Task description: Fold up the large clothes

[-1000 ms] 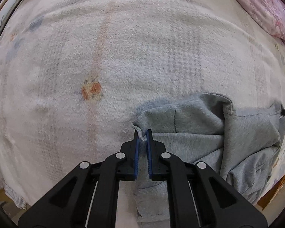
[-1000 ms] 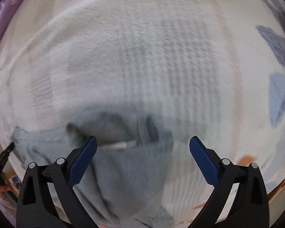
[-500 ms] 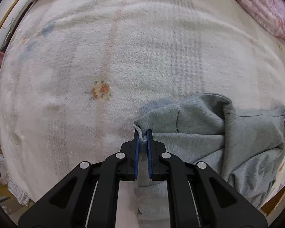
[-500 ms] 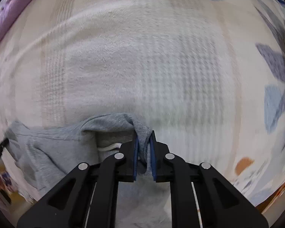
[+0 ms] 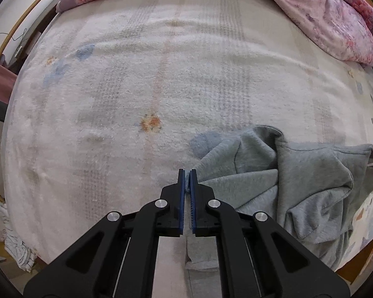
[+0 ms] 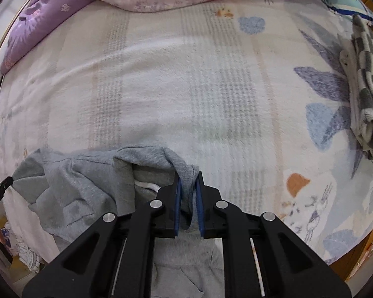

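A grey hoodie (image 5: 298, 173) lies crumpled on the near part of the bed, its lower part hanging over the edge. My left gripper (image 5: 187, 173) points down and is shut on a thin edge of the grey fabric at the hoodie's left end. In the right wrist view the same hoodie (image 6: 87, 178) stretches to the left, with a white drawstring (image 6: 146, 185) showing. My right gripper (image 6: 188, 177) is closing tight on a bunched fold of the cloth, and its pads press it. Both pinched ends are raised off the bed.
The bed is covered by a pale fleece blanket (image 5: 112, 99) with faded prints. A pink floral quilt (image 5: 335, 17) and a purple pillow (image 6: 37, 24) lie at the far end. A folded checkered cloth (image 6: 365, 82) sits at the right edge. Loose laundry (image 5: 12, 248) lies on the floor.
My right gripper went from wide open above the hoodie to shut on a fold of it. Both grippers have risen, pulling the grey fabric up; more of the bed shows.
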